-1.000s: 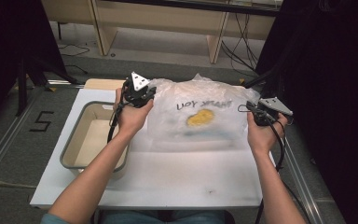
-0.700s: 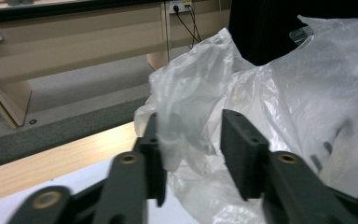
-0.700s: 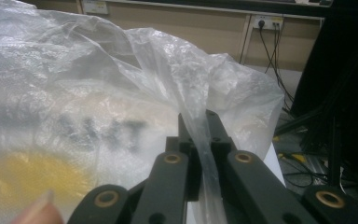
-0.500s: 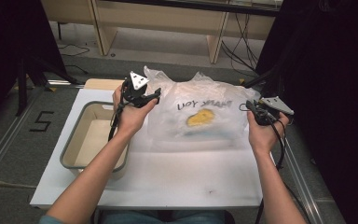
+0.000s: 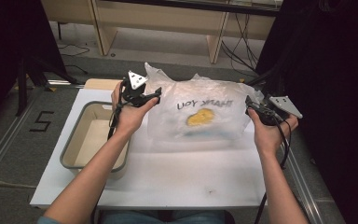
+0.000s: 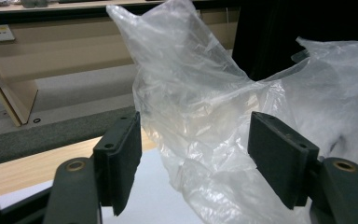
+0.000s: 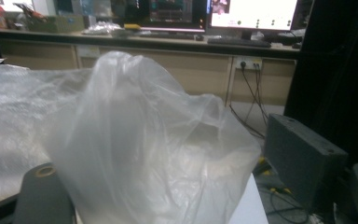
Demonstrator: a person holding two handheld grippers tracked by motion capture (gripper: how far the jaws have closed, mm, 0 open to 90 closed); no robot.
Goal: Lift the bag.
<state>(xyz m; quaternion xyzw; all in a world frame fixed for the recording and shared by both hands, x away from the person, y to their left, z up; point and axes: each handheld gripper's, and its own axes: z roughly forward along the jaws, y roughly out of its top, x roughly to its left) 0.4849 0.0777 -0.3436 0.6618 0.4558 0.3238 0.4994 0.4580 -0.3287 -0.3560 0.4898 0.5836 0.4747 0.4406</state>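
On the white table point(image 5: 168, 172), both grippers' jaws have just been opening wide, plastic bag point(image 5: 205, 116) handles loose between them.

The plastic bag point(image 5: 200, 116) at the centre of the high view is clear and milky, printed with dark letters, a yellow blob and a faint blue streak beneath it. The table point(image 5: 168, 177) is white. At left, the tray point(image 5: 70, 156) has a grey rim and a cream inside. Both grippers, left point(image 5: 156, 96) and right point(image 5: 248, 103), are black with grey plates.
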